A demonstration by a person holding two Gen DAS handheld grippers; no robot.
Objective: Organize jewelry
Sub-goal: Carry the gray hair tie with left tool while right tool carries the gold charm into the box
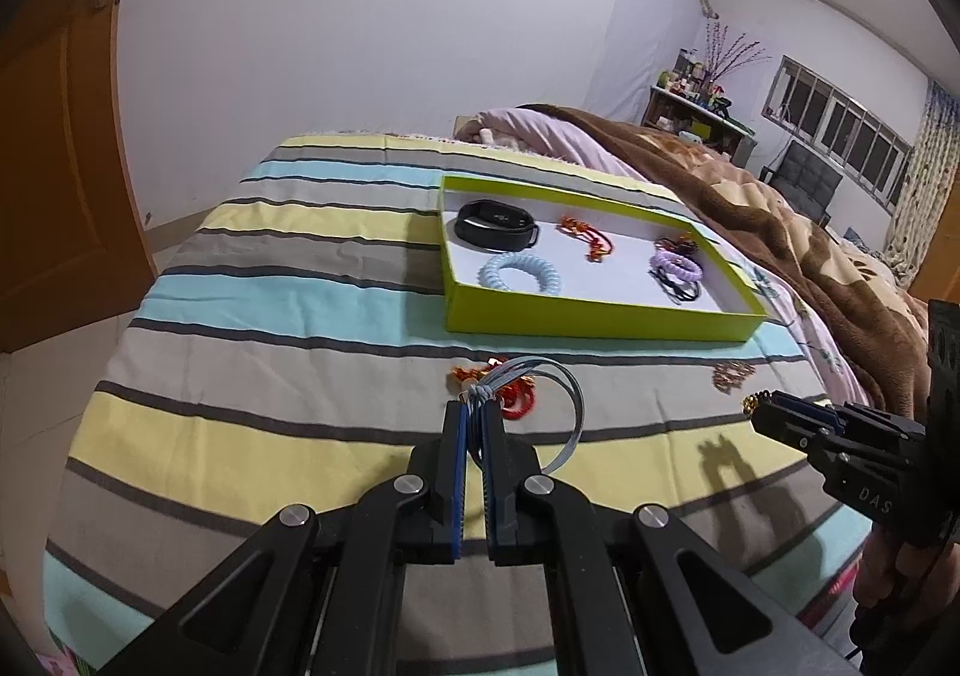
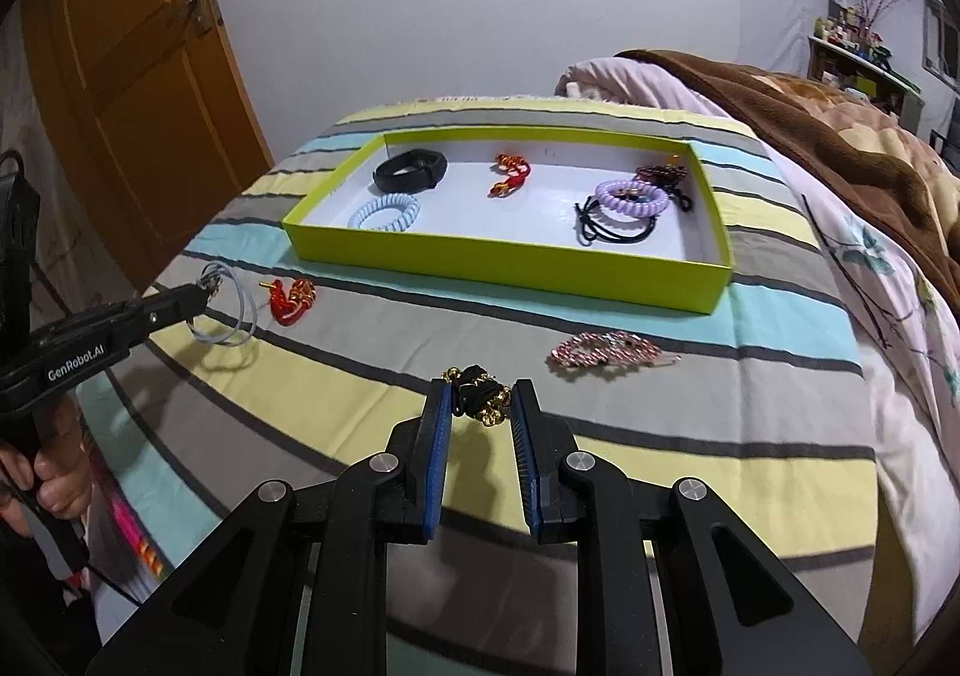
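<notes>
Over the striped bedspread [image 1: 240,376], the left gripper [image 1: 474,406] is clenched on a grey-blue hair tie [image 1: 564,394], while the right gripper [image 2: 480,397] grasps a black-and-gold bracelet [image 2: 480,394]. Both are held near the green tray [image 2: 510,262] of jewelry.

Your bedsheet [image 2: 690,436] runs in stripes of grey, pale yellow and light blue with thin dark lines, and the box [image 2: 510,262] on it is lime green outside and white inside. In it you have a black wristband [image 2: 411,170], a light blue coil hair tie [image 2: 385,212], a red-and-gold knot charm [image 2: 511,173], a lilac coil hair tie [image 2: 631,197] and black elastic bands [image 2: 612,229]. On the sheet lie a red-and-gold tassel [image 2: 292,301] and a pink beaded hair clip [image 2: 606,353]; your black, blue-padded left gripper [image 1: 477,406] holds a grey-blue elastic band [image 1: 564,412], your matching right gripper [image 2: 480,397] a black-and-gold beaded hair tie [image 2: 478,394].
</notes>
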